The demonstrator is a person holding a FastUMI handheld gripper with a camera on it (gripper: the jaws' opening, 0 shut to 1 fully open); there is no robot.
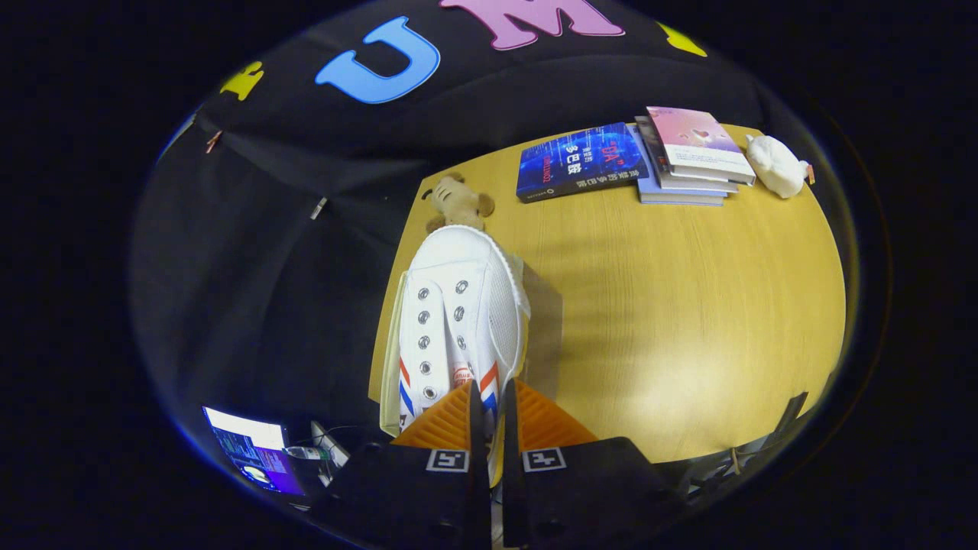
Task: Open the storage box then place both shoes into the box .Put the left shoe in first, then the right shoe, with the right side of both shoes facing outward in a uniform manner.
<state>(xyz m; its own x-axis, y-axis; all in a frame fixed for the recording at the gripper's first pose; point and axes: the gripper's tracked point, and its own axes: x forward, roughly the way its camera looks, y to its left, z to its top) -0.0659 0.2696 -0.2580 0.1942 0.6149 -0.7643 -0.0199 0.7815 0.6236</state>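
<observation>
Left: a laptop glows low down, screen not for reading. The gripper is pinched tight on the side wall of a white shoe w/ red-blue stripes, held up over the table edge. A small red mark sits on the tongue, too small to read. I think it's the carry step. Next: find the box & lower the shoe in, right side out. Behind: toy bear, blue book w/ writing too blurry to read, book pile, white toy.

My fingers, ribbed orange plastic, pinch the white canvas shoe with its metal eyelets and mesh-weave side. Beneath it lies a smooth, pale wood-grain tabletop with a soft sheen. The books have glossy covers; the small brown toy looks plush.
</observation>
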